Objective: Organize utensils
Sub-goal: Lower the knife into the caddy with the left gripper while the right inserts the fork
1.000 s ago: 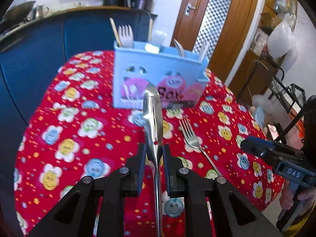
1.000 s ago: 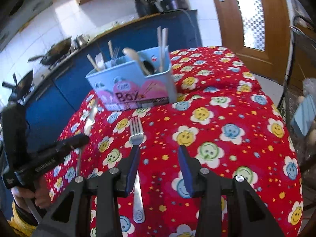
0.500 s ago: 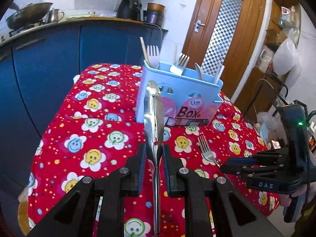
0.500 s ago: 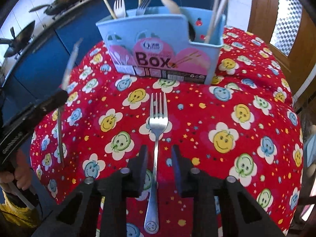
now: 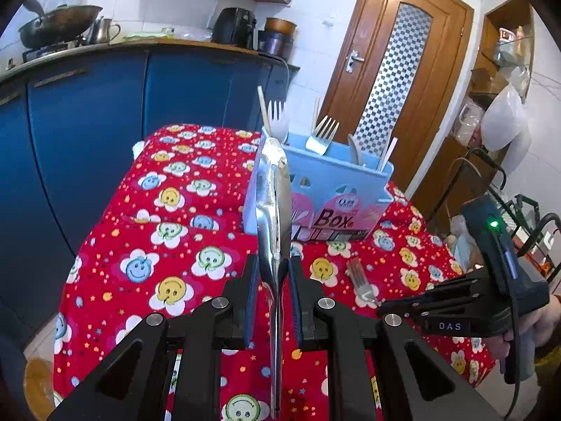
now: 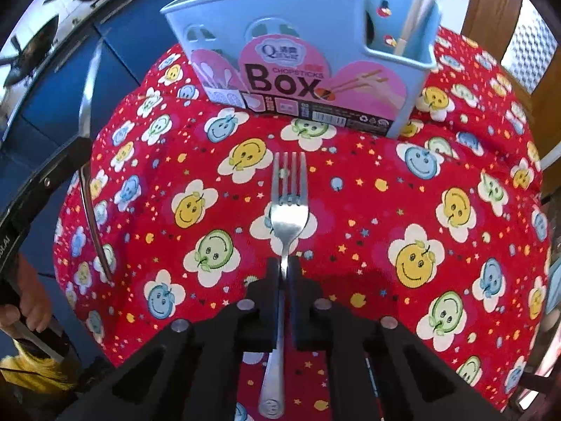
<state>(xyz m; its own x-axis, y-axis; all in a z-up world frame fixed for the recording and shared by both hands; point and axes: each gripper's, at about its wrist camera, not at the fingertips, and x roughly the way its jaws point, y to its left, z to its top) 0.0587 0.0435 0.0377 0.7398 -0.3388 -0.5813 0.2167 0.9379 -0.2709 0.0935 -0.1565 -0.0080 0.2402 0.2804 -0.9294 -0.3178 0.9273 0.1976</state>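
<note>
My left gripper (image 5: 274,273) is shut on a steel spoon (image 5: 273,196), held edge-on above the table, its bowl in front of the light blue utensil box (image 5: 336,189). The box holds forks, a spoon and chopsticks. My right gripper (image 6: 284,273) is shut on the neck of a steel fork (image 6: 288,207) that lies on the red cloth, tines toward the box (image 6: 301,52). In the left wrist view the fork (image 5: 361,280) and the right gripper (image 5: 392,310) show at lower right. In the right wrist view the spoon (image 6: 87,105) shows at far left.
The table wears a red smiley-flower cloth (image 5: 168,231) that drops off at its edges. Blue kitchen cabinets (image 5: 87,112) with a wok (image 5: 56,28) stand behind. A wooden door (image 5: 396,80) and a wire rack (image 5: 526,217) are at right.
My right gripper has moved down and forward over the fork and shut on its neck. My left gripper has lifted and pulled back with the spoon.
</note>
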